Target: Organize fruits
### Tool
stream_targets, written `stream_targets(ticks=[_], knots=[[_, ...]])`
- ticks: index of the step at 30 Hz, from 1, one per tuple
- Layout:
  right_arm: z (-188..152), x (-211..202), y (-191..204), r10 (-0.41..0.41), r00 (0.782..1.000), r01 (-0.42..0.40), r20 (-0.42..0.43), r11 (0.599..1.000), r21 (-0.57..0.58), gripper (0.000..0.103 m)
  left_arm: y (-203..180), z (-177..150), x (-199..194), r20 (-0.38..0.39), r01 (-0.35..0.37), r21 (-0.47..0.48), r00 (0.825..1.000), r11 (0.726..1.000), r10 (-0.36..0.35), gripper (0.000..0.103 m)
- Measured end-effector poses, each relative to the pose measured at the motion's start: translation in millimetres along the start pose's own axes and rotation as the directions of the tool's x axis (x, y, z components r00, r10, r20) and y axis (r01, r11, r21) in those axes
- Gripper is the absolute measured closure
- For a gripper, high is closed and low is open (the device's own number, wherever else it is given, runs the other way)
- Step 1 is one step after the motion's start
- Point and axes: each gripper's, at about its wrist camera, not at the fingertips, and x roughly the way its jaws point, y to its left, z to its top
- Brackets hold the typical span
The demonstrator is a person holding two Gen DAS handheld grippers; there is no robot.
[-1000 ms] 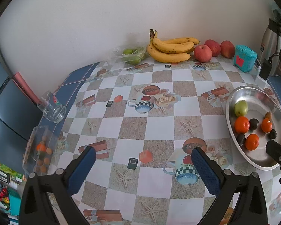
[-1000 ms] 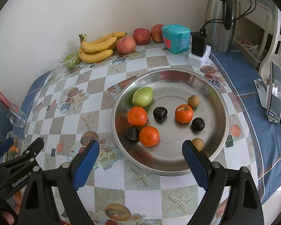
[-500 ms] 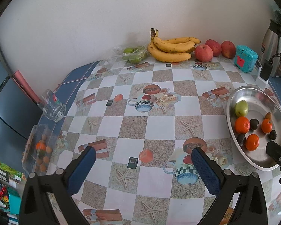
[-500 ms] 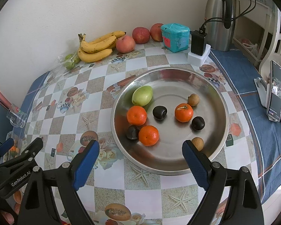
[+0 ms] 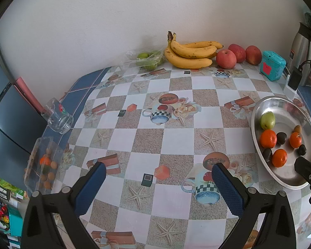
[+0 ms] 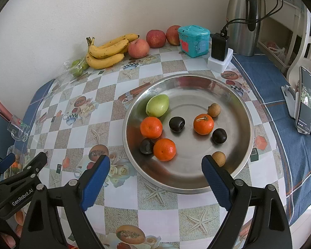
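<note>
A round steel tray [image 6: 234, 95] holds a green pear [image 6: 157, 105], three oranges [image 6: 151, 127], three dark plums [image 6: 176, 123] and two small brown fruits [image 6: 214, 109]. The tray also shows at the right of the left wrist view [image 5: 257, 112]. My right gripper [image 6: 155, 165] is open and empty, above the tray's near edge. My left gripper [image 5: 158, 171] is open and empty over the bare tablecloth. Bananas [image 5: 191, 55], three apples [image 5: 226, 58] and a bag of green fruit [image 5: 148, 59] lie by the wall.
A clear box of small fruits [image 5: 43, 167] and a glass mug [image 5: 58, 117] sit at the table's left edge. A teal tin [image 6: 193, 40], a charger block [image 6: 219, 56] and a steel kettle [image 6: 243, 18] stand at the back right. A phone on a stand [image 6: 304, 101] is at far right.
Both grippers have drawn back slightly, so the fruit looks a little farther off. Both stay open and nothing on the table has moved.
</note>
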Motion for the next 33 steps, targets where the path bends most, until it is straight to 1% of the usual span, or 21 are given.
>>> stream_targets(ticks=[33], knots=[[-0.8, 1.9, -0.8, 0.001, 1.000, -0.001, -0.005, 1.000, 0.004, 0.013, 1.7, -1.5, 1.8, -0.009, -0.004, -0.018, 1.000, 1.000, 0.004, 0.000]])
